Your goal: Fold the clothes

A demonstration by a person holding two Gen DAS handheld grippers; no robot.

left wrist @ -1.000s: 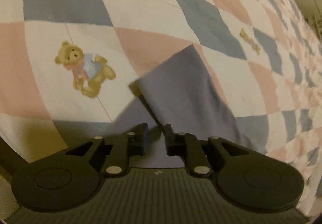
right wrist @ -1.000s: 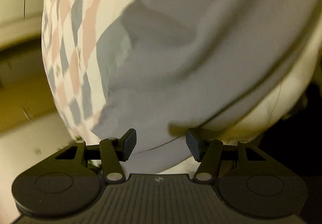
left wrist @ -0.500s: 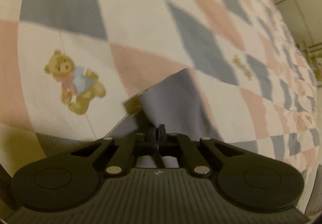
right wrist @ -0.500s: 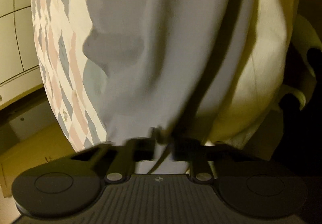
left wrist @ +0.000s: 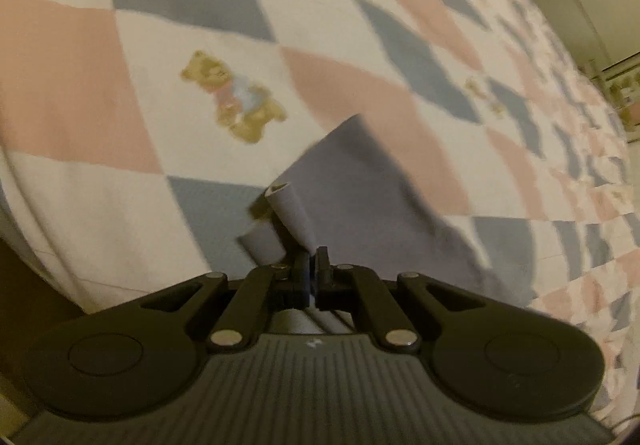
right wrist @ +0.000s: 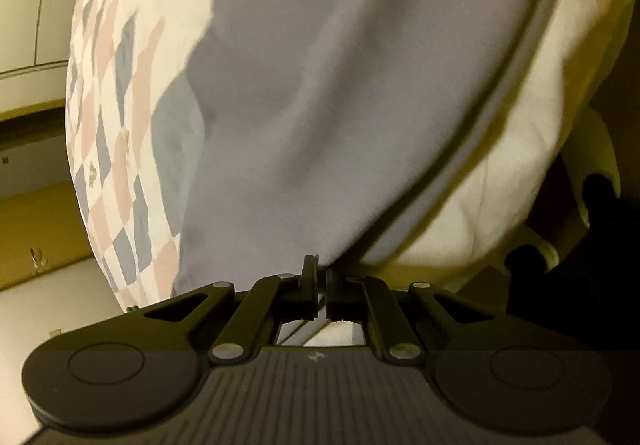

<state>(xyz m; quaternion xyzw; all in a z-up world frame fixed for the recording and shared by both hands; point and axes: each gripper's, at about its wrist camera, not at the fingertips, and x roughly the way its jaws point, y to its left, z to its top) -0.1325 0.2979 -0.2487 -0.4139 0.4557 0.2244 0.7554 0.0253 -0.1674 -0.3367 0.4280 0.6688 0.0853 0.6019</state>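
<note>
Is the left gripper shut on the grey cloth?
Yes. The left gripper is shut on the grey cloth; its fingers pinch a curled edge.

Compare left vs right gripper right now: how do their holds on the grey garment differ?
The left gripper pinches a narrow rolled bit of the grey garment, which sticks up from its tips; the right gripper pinches a broad flat edge near a seam. Past the left gripper the checked bedspread fills most of the view; past the right gripper the garment does. Shared: both are shut on the same garment.
</note>
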